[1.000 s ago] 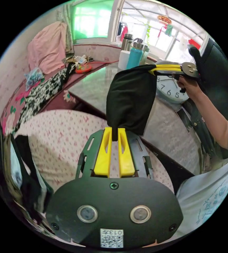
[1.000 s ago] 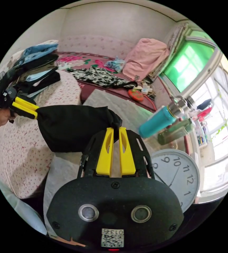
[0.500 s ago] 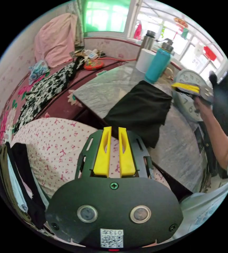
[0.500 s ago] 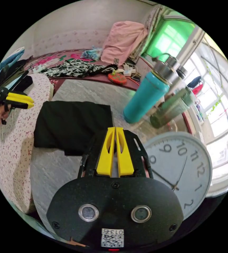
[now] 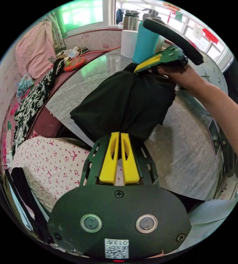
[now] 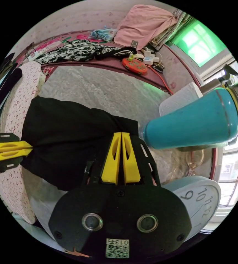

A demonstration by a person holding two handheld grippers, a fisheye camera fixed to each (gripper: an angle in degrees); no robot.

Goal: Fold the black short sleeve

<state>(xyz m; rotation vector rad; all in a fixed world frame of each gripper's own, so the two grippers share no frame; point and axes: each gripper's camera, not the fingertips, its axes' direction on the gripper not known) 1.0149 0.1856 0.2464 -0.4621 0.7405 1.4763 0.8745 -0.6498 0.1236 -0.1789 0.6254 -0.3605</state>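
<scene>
On the grey stone tabletop point(image 6: 105, 90), near the edge that meets the flowered bed point(image 5: 55, 162), the black short sleeve point(image 5: 124, 101) lies bundled into a compact folded packet. Half a second ago both tools hung clear of it with the cloth resting alone; now each has come back to it. The left tool point(image 5: 120, 137) has its yellow jaws drawn nearly together at the packet's near edge, and the cloth seems to be caught between the tips, though the actual pinch is hidden by the jaws. The right tool point(image 6: 121, 136) likewise shows its jaws pressed together at the far edge, beside the teal bottle point(image 6: 196, 121); from the left gripper view its tips dip into the fabric's top, so a grip looks likely but I cannot tell for certain. In the right gripper view the left tool's jaws point(image 6: 10, 150) meet the garment's side toward the bed. My reading is that the folding itself is mostly done and this renewed hold is for a last fold or for lifting the packet away, perhaps toward the stacked clothes point(image 5: 17, 189) on the bed.
</scene>
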